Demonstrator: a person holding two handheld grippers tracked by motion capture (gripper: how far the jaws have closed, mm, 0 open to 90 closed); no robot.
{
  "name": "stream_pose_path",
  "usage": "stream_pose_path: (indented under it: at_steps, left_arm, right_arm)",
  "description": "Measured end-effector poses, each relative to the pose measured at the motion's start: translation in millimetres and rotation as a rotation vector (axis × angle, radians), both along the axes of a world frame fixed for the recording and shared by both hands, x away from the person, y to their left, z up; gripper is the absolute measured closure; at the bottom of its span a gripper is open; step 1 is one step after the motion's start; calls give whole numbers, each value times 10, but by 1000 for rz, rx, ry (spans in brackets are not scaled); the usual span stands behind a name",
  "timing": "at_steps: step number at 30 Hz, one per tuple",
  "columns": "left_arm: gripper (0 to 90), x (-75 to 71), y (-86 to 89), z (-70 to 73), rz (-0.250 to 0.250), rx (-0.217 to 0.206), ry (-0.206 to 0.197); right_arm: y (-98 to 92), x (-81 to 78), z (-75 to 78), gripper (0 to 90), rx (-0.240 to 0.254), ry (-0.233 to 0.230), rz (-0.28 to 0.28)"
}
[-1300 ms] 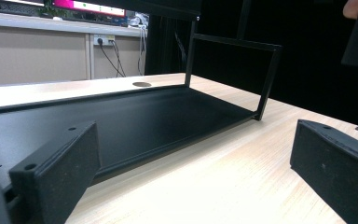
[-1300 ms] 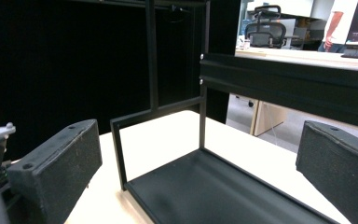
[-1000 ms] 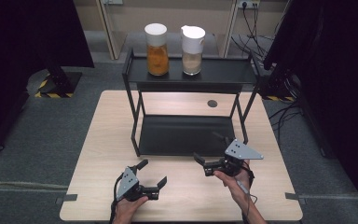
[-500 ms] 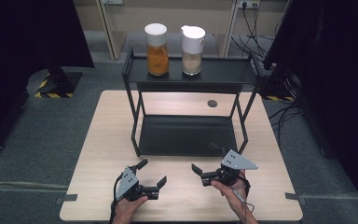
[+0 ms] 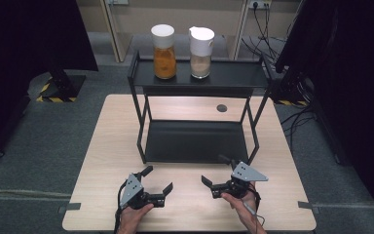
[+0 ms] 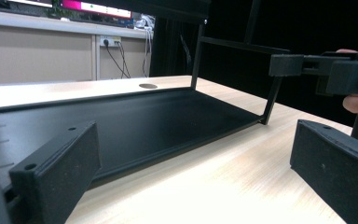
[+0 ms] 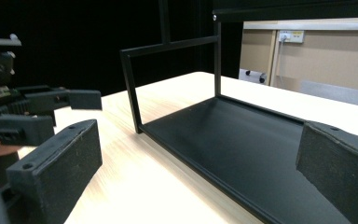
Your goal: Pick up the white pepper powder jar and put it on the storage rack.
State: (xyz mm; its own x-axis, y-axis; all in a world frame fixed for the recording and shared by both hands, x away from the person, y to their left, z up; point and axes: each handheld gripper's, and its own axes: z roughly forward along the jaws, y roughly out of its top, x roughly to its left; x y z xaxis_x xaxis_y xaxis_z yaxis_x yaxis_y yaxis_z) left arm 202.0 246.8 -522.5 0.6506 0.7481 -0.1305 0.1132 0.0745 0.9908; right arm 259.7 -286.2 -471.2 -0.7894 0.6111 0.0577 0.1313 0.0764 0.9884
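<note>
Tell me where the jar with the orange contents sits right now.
In the high view, the orange-filled jar stands on the black rack's top shelf, left side, just left of the white-lidded jar.

Even, soft light falls from above on the pale table [image 5: 190, 204], which looks bright, while black curtains [image 5: 24, 44] at both sides stay very dark. The high view is a little soft. In both gripper views the near jaws are blurred, and the black rack tray [image 6: 135, 126] shows faint sheen.
</note>
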Motion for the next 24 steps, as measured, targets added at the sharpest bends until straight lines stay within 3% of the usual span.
stream_pose_path:
  at_steps: [24]
  left_arm:
    - [11,-29,4,3,2,1,-10]
  right_arm:
    - [-24,10,-108,4,7,23,-10]
